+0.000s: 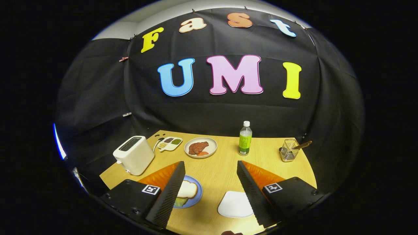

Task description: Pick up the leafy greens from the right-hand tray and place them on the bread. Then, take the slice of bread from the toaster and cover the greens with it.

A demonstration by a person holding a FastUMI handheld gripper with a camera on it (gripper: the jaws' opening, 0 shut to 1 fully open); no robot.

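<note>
Two fingers of the gripper (210, 192) stand wide apart with nothing between them, held above the wooden table (218, 169). Nearest, at about five o'clock between the fingers and closer to the right one, lies a white tray (234, 205) that looks bare. At about seven o'clock, partly behind the left finger, a blue plate (194, 197) carries a slice of bread (187, 189) with a bit of leafy greens (180, 202) showing from under its near edge.

Judging from that, the greens seem already laid on a lower slice and covered, so the task looks at or near its end; whether a lower slice really lies beneath cannot be told, since the finger hides that side. If the cover sits true, the next move calls only for keeping the fingers clear of the plate; if not, a light nudge of the top slice.

Farther off at ten o'clock stands the white toaster (134, 154), whose slot appears dark. Beyond it sit a small divided dish (169, 143) and a round plate of meat (200, 147) at about eleven, a green bottle (245, 138) at one, and a wire basket (289, 150) at two o'clock.
</note>
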